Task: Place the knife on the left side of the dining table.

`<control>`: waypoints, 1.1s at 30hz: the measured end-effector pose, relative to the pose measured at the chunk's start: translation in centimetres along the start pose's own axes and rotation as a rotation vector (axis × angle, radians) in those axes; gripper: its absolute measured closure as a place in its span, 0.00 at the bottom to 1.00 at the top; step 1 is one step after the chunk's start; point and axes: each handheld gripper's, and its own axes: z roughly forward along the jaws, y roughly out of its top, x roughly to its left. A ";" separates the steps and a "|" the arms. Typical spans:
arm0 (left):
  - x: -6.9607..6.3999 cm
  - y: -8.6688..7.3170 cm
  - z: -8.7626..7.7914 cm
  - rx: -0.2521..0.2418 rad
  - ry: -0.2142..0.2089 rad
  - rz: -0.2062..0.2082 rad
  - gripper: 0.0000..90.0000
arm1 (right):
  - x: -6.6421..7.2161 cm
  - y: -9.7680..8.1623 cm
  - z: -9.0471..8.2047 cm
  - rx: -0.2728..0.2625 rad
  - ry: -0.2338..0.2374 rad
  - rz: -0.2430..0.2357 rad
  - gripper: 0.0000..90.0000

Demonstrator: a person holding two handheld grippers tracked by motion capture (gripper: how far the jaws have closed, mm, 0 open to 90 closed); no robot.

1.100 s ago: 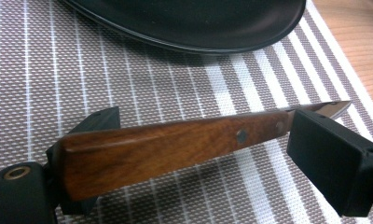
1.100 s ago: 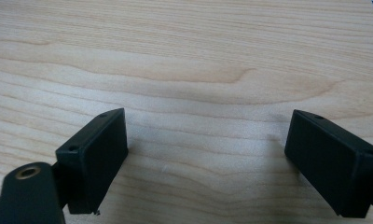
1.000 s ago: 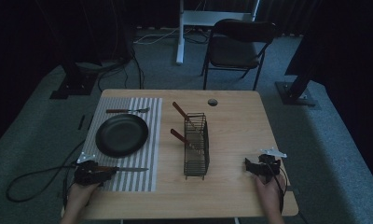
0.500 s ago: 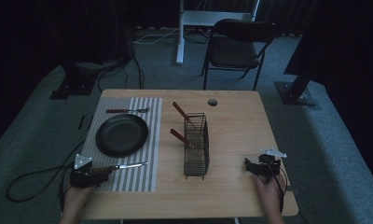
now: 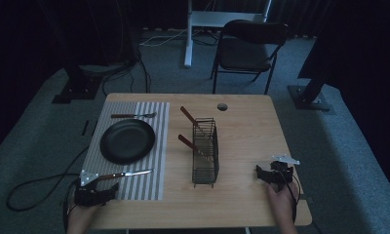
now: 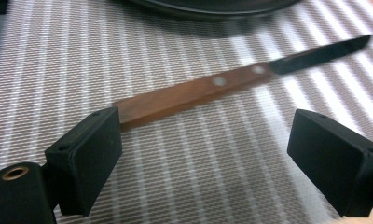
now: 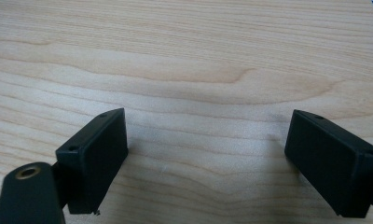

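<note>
While the wooden desk (image 5: 242, 141) carries everything, the landmark is the round black plate (image 5: 127, 141) on the grey striped placemat (image 5: 156, 122). Nearer to the person than the plate lies a knife with a brown wooden handle (image 5: 126, 174), flat on the placemat. In the left gripper view its handle end (image 6: 142, 105) is just beside one black finger, perhaps not touching it; the view is too close to be sure. The left gripper (image 5: 96, 192) has its fingers wide apart and grips nothing. Beyond the plate lies a fork with a brown handle (image 5: 132, 115). To the right of the plate stands a black wire rack (image 5: 205, 151), with two brown-handled utensils (image 5: 189, 118) leaning out of it. Well apart from the plate, at the desk's right part, the right gripper (image 5: 272, 174) rests over bare wood, its fingers (image 7: 98, 154) spread wide and empty.
</note>
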 end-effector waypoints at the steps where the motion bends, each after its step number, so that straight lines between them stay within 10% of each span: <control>1: 0.0 0.0 0.0 0.000 0.000 0.000 0.12 | 0.0 0.0 0.0 0.000 0.000 0.000 0.13; 21: -0.1 -0.3 0.5 -0.009 -0.001 -0.011 0.12 | 0.0 0.0 0.0 0.000 0.000 0.000 0.13; 33: -0.3 -0.8 0.2 -0.039 0.091 -0.032 0.12 | 0.0 0.0 0.0 0.000 0.000 0.000 0.13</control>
